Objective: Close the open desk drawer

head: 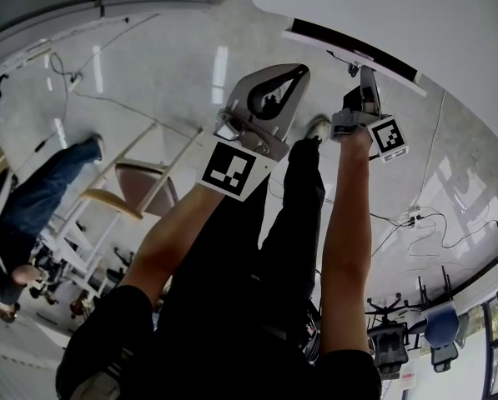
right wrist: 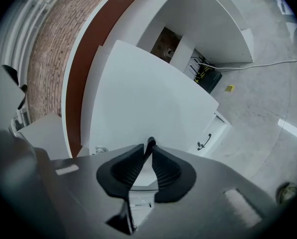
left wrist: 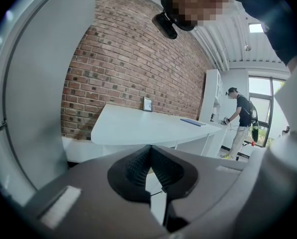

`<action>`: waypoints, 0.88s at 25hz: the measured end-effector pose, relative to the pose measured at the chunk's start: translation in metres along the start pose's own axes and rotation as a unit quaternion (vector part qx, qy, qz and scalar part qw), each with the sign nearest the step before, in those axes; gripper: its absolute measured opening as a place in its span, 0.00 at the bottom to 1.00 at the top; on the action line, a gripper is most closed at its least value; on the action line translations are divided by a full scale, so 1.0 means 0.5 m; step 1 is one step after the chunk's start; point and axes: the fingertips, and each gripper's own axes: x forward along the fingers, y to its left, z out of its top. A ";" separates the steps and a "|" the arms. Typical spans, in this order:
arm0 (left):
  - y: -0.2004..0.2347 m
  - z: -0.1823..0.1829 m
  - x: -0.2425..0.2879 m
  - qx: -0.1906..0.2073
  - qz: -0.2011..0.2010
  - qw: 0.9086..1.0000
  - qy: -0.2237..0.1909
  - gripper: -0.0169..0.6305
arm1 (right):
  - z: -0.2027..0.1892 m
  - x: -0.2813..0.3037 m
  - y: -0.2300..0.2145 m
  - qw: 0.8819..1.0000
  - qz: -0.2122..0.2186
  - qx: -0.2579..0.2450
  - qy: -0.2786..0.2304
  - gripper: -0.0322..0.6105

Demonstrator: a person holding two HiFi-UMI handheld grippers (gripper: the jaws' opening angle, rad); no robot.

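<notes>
Drawer (head: 349,50) sits under the white desk (head: 415,15) edge; its dark gap shows in the head view only. Right gripper (right wrist: 149,148) pinches the small dark handle (right wrist: 150,142), clear in the right gripper view, tiny from the head. Left gripper (left wrist: 150,151) is pressed together, empty, facing a brick wall (left wrist: 128,59). Sticker (right wrist: 138,203) below the right jaws is unreadable.

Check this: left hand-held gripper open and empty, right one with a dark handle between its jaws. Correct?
Not quite. The left hand-held gripper is shut, not open: the left gripper view shows its jaws together with nothing between them. The rest stands: the right hand-held gripper has the dark handle between its jaws.
</notes>
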 end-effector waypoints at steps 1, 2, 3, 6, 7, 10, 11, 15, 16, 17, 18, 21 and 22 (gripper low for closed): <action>0.001 0.000 -0.001 -0.002 0.001 1.000 0.000 0.05 | 0.000 0.000 0.002 1.000 0.001 -0.001 0.001 0.14; 0.001 0.000 -0.002 -0.003 0.001 1.000 -0.001 0.05 | 0.000 -0.001 0.005 1.000 0.003 -0.003 0.002 0.14; 0.000 0.001 -0.002 -0.004 0.000 1.000 -0.001 0.05 | 0.001 -0.003 0.010 1.000 0.006 -0.004 0.002 0.14; -0.005 0.002 -0.002 -0.002 -0.001 1.000 -0.001 0.05 | 0.014 -0.007 0.027 1.000 0.023 -0.004 -0.010 0.14; -0.006 0.003 0.000 -0.003 -0.001 1.000 -0.002 0.05 | 0.023 -0.007 0.031 0.999 0.028 -0.003 -0.016 0.14; -0.005 0.011 0.004 -0.004 0.001 1.000 -0.007 0.05 | 0.047 -0.001 0.035 0.999 0.025 0.012 -0.028 0.14; -0.003 0.012 0.004 -0.005 0.001 1.000 -0.007 0.05 | 0.051 0.003 0.037 0.999 0.024 0.016 -0.029 0.14; 0.003 0.015 0.006 -0.006 0.004 1.000 -0.010 0.05 | 0.066 0.025 0.046 0.998 0.036 0.024 -0.037 0.14; 0.005 0.015 0.005 -0.007 0.005 1.000 -0.011 0.05 | 0.068 0.029 0.047 0.998 0.039 0.029 -0.042 0.14; 0.007 0.015 0.004 -0.007 0.006 1.000 -0.012 0.05 | 0.069 0.033 0.047 0.997 0.041 0.033 -0.047 0.13; 0.008 0.014 0.003 -0.007 0.006 1.000 -0.012 0.05 | 0.071 0.037 0.047 0.997 0.043 0.037 -0.052 0.13; 0.007 0.015 0.004 -0.007 0.006 1.000 -0.012 0.05 | 0.083 0.050 0.045 0.996 0.051 0.044 -0.064 0.13; 0.008 0.017 0.003 -0.007 0.006 1.000 -0.011 0.05 | 0.087 0.055 0.046 0.995 0.055 0.046 -0.067 0.13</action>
